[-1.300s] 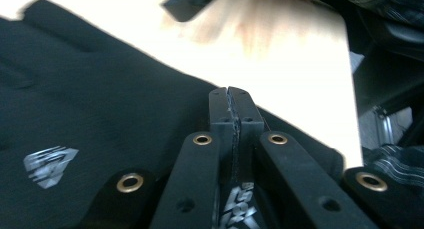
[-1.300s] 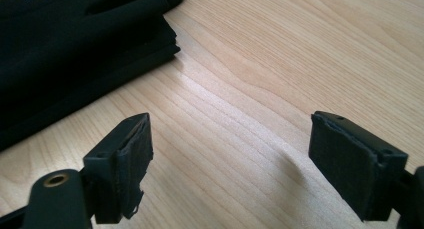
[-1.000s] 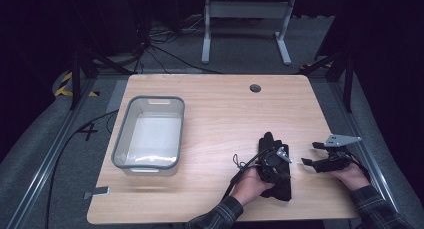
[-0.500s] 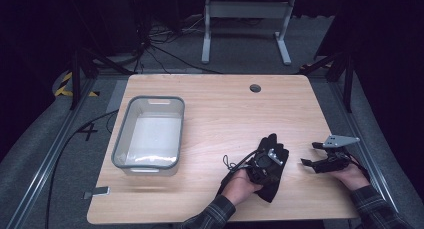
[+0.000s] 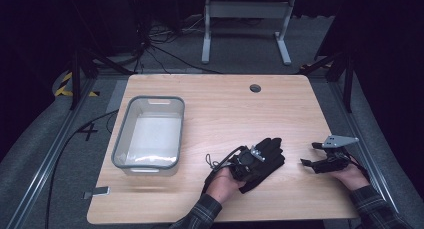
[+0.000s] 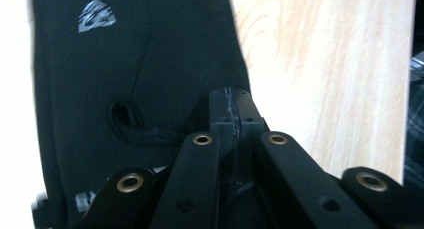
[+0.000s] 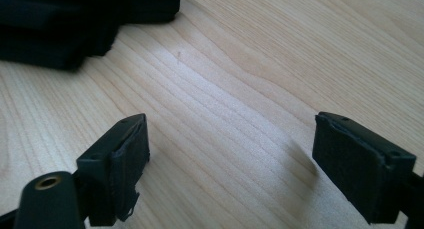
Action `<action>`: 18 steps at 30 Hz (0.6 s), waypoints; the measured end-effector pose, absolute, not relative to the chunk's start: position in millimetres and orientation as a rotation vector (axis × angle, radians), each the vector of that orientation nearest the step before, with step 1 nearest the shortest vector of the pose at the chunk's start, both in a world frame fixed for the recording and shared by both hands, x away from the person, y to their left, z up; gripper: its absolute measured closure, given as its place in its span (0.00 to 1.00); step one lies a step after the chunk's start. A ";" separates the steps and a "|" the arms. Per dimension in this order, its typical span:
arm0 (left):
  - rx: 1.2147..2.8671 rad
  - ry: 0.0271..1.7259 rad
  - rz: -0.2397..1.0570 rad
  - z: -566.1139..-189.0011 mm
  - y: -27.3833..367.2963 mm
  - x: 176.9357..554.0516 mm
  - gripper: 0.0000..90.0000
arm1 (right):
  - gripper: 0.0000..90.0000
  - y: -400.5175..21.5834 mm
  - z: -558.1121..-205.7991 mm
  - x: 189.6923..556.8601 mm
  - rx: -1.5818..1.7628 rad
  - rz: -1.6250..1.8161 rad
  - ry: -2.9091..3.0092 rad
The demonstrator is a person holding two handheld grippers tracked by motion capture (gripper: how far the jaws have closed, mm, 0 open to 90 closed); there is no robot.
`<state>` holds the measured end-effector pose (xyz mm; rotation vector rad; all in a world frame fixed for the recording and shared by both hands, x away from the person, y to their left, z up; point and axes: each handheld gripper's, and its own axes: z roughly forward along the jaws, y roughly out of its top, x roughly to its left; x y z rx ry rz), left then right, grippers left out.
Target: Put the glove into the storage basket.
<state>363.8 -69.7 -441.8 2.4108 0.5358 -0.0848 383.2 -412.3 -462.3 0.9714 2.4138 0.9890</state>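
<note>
- Left tongs (image 5: 251,158): jaws pressed together, pinching the edge of the black glove (image 5: 265,159). In the left gripper view the pads met with fabric caught between them, glove (image 6: 135,79) spread out ahead, grey logo on it.
- Left hand (image 5: 224,181) gripped the tongs near the table's front edge, pointing away from me and to the right.
- Right tongs (image 5: 327,156): jaws wide apart, nothing between them. Right gripper view showed both pads (image 7: 125,164) low over bare wood, glove's dark edge (image 7: 75,29) off at top left.
- Right hand (image 5: 350,176) rested at the right front of the table (image 5: 225,104), well apart from the glove.
- Glove lay flat on the table, fingers pointing away, right of centre, between the two tongs.
- Clear bin (image 5: 150,134) sat at the left of the table, looking empty, well apart from the glove.
- My reading: grip taken, carry barely begun. If the bin is the goal, the glove was not yet lifted clear, and the whole crossing to the left, the drop and release remained.
</note>
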 end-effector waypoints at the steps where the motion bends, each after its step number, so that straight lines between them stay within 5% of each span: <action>1: 2.411 0.536 -0.085 -441.8 -69.7 363.8 1.00 | 0.18 -412.3 -462.3 383.2 0.971 0.989 2.414; 13: 2.385 0.615 -0.050 -438.1 -33.8 369.6 0.99 | 0.18 -412.5 -462.5 384.4 0.978 0.989 2.425; 18: 2.366 0.581 -0.020 -427.7 -33.6 371.9 0.87 | 0.17 -412.8 -462.6 385.1 0.985 0.993 2.437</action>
